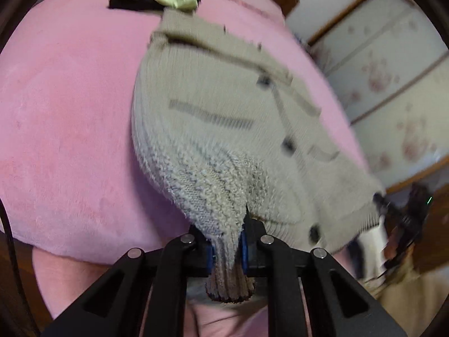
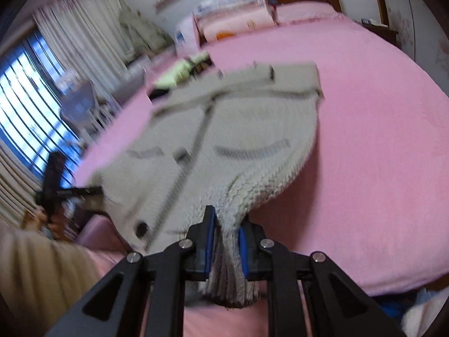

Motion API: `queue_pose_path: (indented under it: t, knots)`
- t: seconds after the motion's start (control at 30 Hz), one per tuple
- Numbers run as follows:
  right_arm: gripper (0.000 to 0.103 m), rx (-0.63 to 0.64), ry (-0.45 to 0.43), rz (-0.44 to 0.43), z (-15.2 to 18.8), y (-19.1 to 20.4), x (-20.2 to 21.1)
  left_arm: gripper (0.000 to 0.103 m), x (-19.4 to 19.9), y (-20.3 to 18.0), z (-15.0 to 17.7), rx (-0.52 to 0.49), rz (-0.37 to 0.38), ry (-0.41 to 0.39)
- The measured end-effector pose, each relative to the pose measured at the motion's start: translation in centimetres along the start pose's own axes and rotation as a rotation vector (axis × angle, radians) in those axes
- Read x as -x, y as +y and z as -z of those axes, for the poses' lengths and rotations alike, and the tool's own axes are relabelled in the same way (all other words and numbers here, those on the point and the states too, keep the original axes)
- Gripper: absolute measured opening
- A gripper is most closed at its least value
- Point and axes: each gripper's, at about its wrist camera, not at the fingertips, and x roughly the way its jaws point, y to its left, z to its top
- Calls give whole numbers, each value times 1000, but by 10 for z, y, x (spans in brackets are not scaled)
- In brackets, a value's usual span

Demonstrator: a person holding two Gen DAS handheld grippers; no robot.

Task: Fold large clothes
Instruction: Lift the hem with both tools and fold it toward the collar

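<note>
On the pink bed (image 1: pixel 70 112), both tools grip the beige buttoned cardigan's (image 1: pixel 224 129) ribbed hem.

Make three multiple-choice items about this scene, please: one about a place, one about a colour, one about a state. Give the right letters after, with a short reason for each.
1. Where does the far part of the grey knit cardigan lie?
A. on the bed
B. on a chair
C. on the floor

2. What colour is the bed cover?
A. white
B. pink
C. blue

3. How does the left gripper stand?
A. open above the cardigan
B. shut on nothing
C. shut on the ribbed hem of the cardigan

Answers:
1 A: the cardigan's collar end rests on the bed in both wrist views.
2 B: the plush cover is pink all around the cardigan.
3 C: the blue pads press the hem from both sides; the right gripper clamps the hem the same way.
</note>
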Motion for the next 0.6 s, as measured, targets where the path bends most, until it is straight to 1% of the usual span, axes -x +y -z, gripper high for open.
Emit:
queue_pose_path:
  t: [0.07, 0.2, 0.27, 0.37, 0.47, 0.5, 0.57, 0.6]
  knots:
    - [14, 9, -54, -29, -20, 7, 6, 12, 11, -6, -16, 26, 32, -52]
    - [14, 14, -152, -72, -64, 13, 15, 12, 31, -11, -55, 91, 71, -141]
    - [14, 3, -206, -90, -89, 10, 18, 12, 39, -12, -75, 109, 69, -175]
    - [14, -26, -250, -102, -120, -1, 16, 12, 44, -13, -112, 125, 59, -219]
    - [14, -54, -279, -89, -158, -15, 4, 12, 39, -15, -156, 132, 50, -248]
    - [14, -66, -285, -75, -175, -21, -7, 12, 37, -16, -171, 129, 44, -258]
    - [14, -92, -287, -61, -199, -32, -24, 12, 28, -15, -204, 124, 27, -272]
    - [14, -114, -286, -45, -214, -42, -39, 12, 19, -16, -224, 121, 13, -276]
